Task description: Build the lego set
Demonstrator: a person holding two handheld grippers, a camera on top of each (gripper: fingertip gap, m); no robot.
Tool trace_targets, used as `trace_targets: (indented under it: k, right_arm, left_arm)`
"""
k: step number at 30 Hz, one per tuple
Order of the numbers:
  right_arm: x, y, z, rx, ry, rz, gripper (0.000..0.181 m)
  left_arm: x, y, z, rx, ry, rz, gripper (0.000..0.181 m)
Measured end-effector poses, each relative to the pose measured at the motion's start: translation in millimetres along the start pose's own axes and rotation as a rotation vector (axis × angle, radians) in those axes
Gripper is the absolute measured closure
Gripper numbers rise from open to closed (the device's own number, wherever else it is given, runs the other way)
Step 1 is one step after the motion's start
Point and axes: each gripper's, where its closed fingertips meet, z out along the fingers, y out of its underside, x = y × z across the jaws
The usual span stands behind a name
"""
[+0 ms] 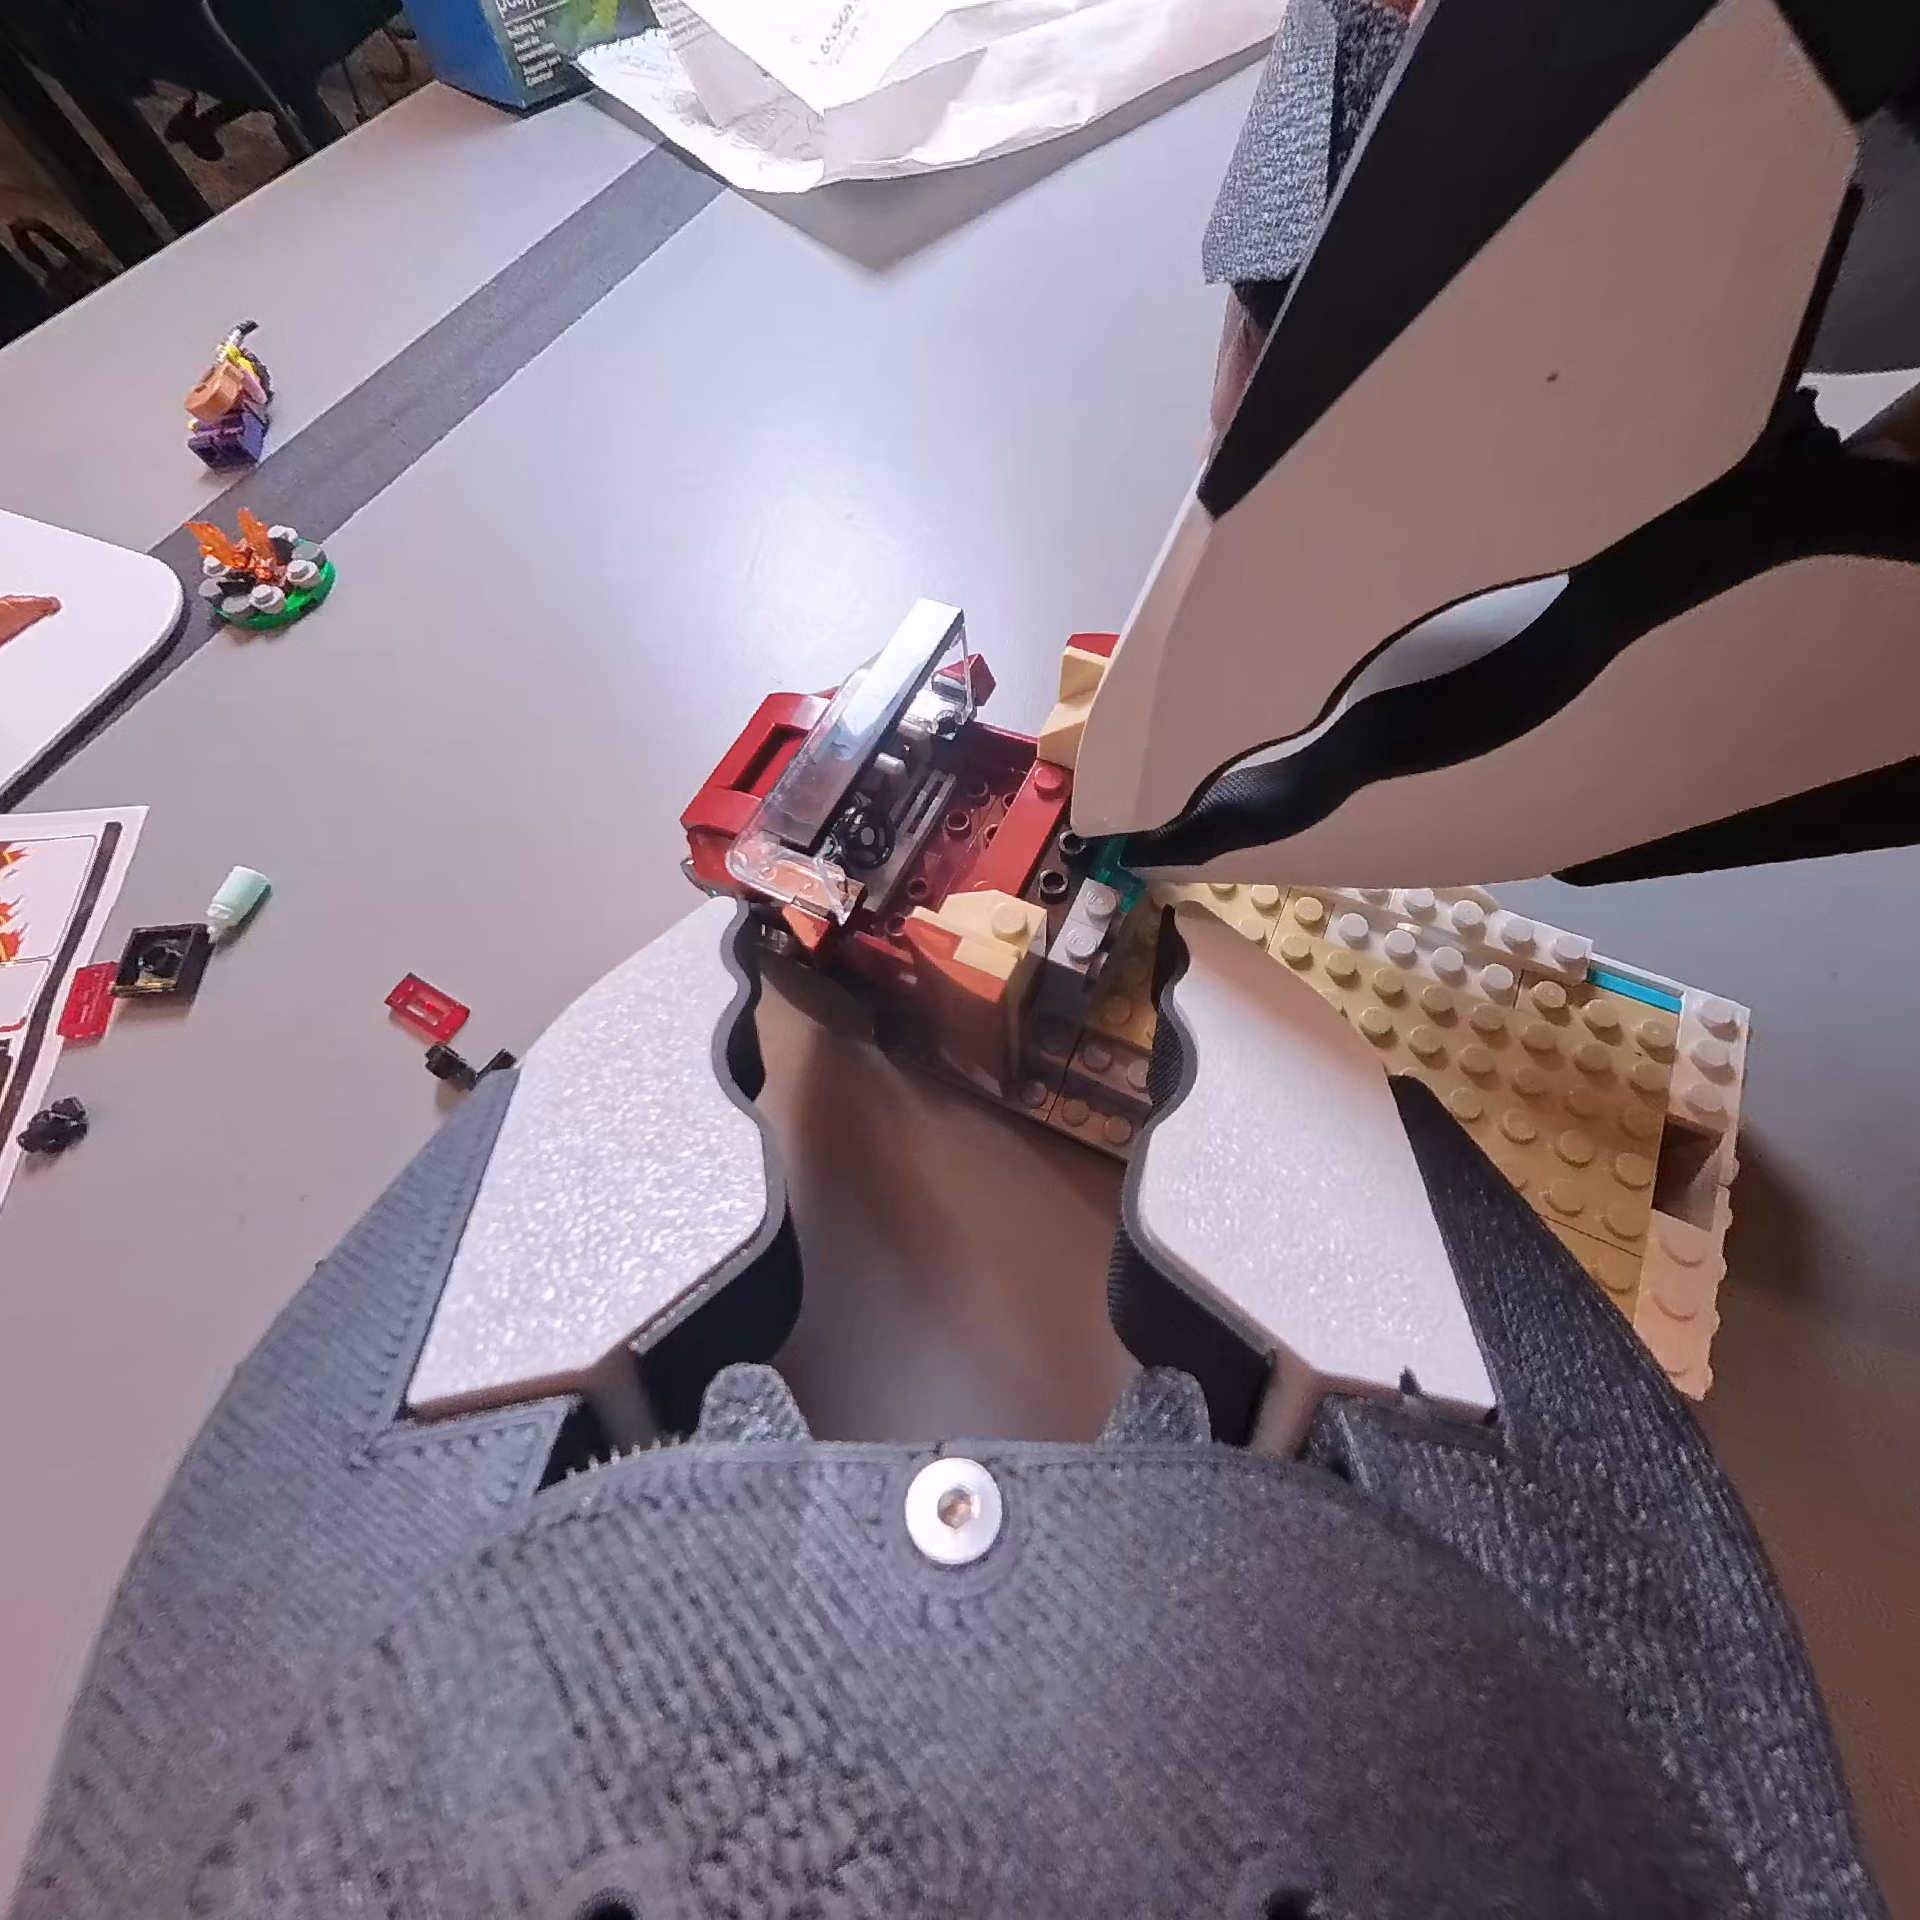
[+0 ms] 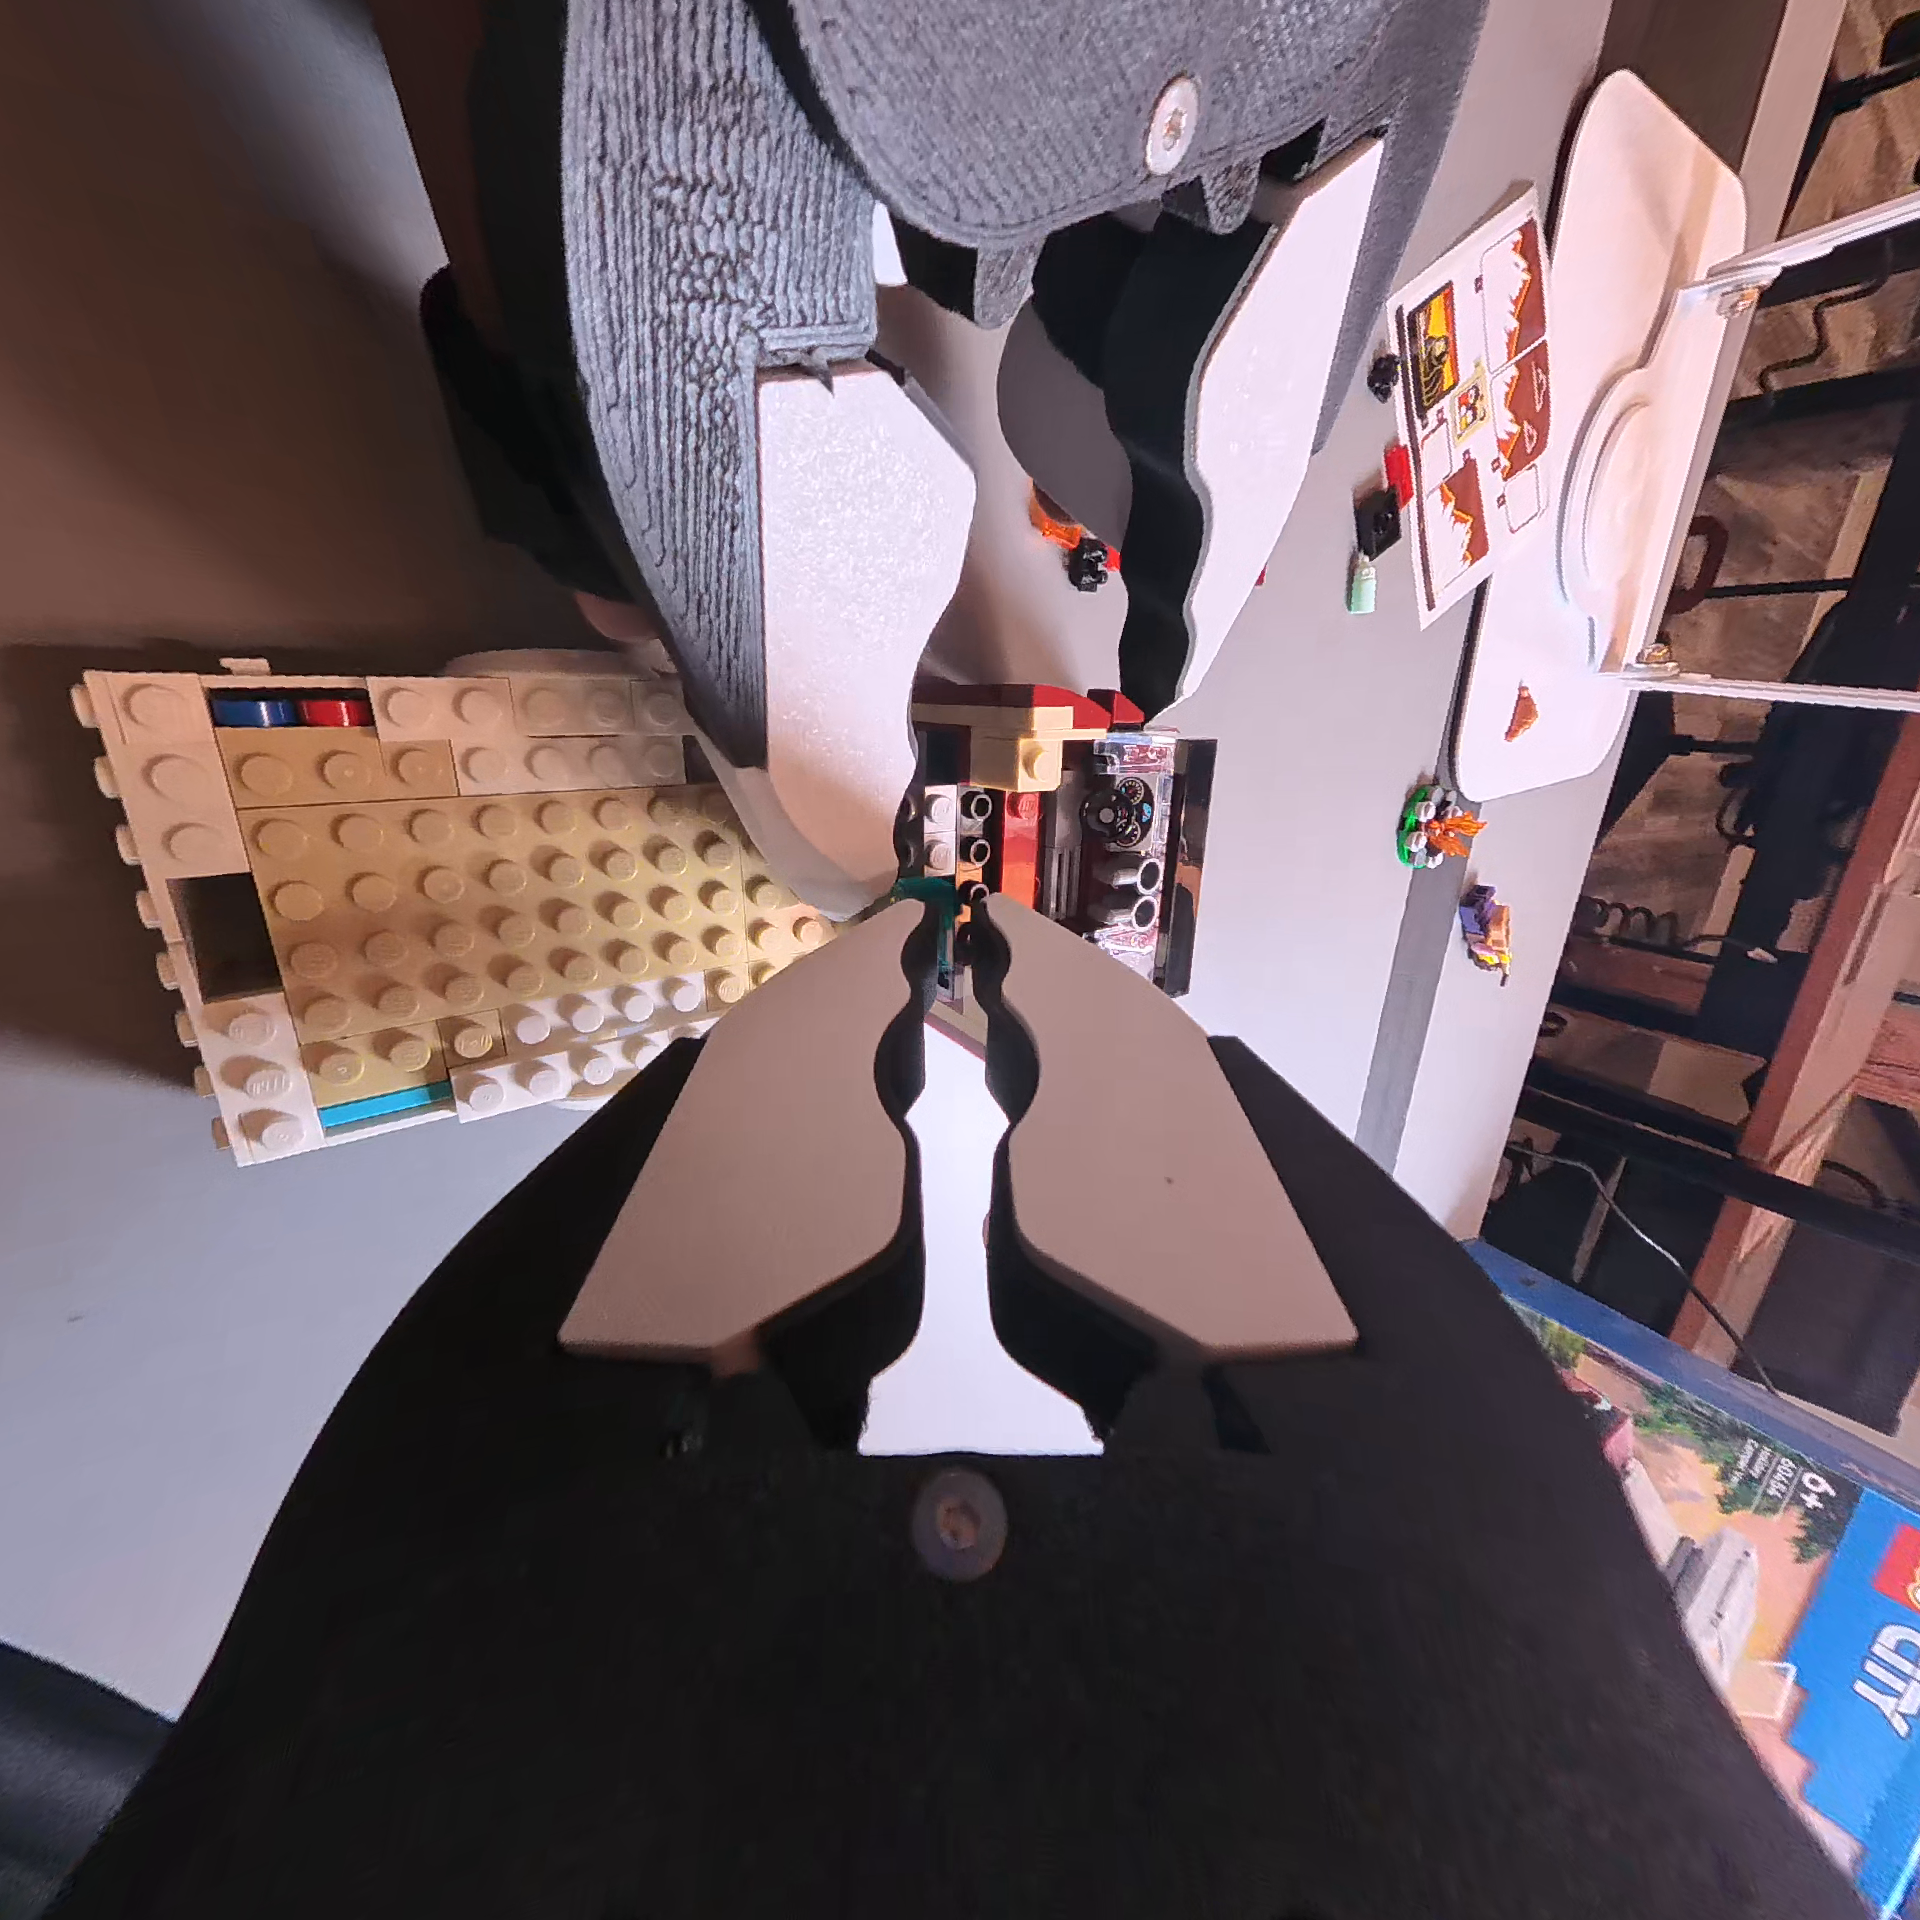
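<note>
A dark red truck cab [image 1: 883, 831] with a clear windshield [image 1: 862, 748] joins a tan studded bed [image 1: 1475, 1039] on the grey table. My left gripper [image 1: 951, 920] straddles the cab's rear, its fingertips [image 1: 740, 935] against both sides, holding it. My right gripper [image 2: 954, 909] is shut on a small teal piece [image 2: 932, 902] and holds it down on the studs where cab meets bed. In the left wrist view the right gripper [image 1: 1101, 844] comes in from the upper right with the teal piece [image 1: 1114, 860]. The truck [image 2: 1049, 831] and bed [image 2: 499, 894] also show in the right wrist view.
Left of the truck lie loose parts: a red tile [image 1: 426, 1006], a black tile [image 1: 161, 958] and a mint piece [image 1: 239, 896]. A sticker sheet [image 1: 62, 935], a white tray [image 1: 83, 623], a campfire build [image 1: 270, 577] and a purple minifigure [image 1: 229, 400] sit farther left. A blue box [image 2: 1766, 1558] and a paper bag [image 1: 935, 83] are at the back. Only a small space, under 4 cm, lies between the two pairs of fingers.
</note>
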Motion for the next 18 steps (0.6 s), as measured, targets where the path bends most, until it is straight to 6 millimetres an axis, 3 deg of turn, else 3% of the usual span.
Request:
trace_targets:
  k: [18]
  right_arm:
    - [2.2,-1.9,0.4,0.059,0.043,-0.004,0.172]
  left_arm:
    - [-0.8,0.1,0.4,0.003,-0.003,-0.013,0.109]
